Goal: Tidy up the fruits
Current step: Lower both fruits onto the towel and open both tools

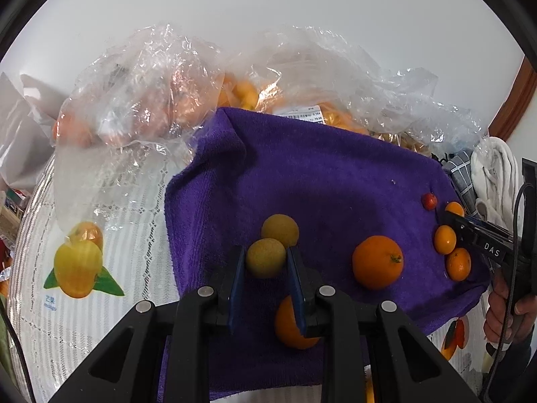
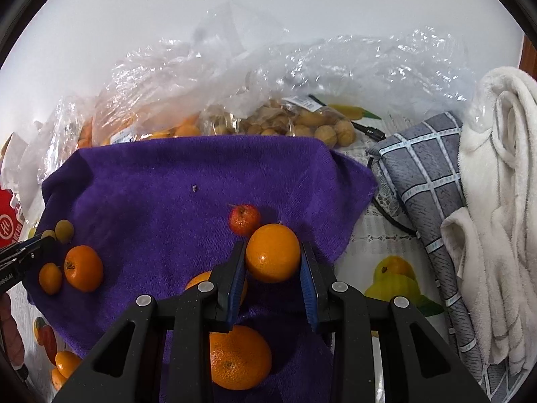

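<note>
A purple towel (image 1: 319,174) lies on the table and also shows in the right wrist view (image 2: 167,181). My left gripper (image 1: 265,262) is shut on a yellow-green round fruit (image 1: 265,257); a second such fruit (image 1: 280,230) sits just behind it. An orange (image 1: 377,262) and another orange (image 1: 290,325) lie on the towel. My right gripper (image 2: 272,262) is shut on a small orange (image 2: 272,252). A small red fruit (image 2: 244,219) lies just beyond it. Two more oranges (image 2: 240,356) (image 2: 84,268) rest on the towel.
Clear plastic bags of fruit (image 1: 151,100) (image 2: 285,121) stand behind the towel. A grey checked cloth (image 2: 426,181) and a white towel (image 2: 496,201) lie at the right. The tablecloth (image 1: 100,268) has printed fruit pictures.
</note>
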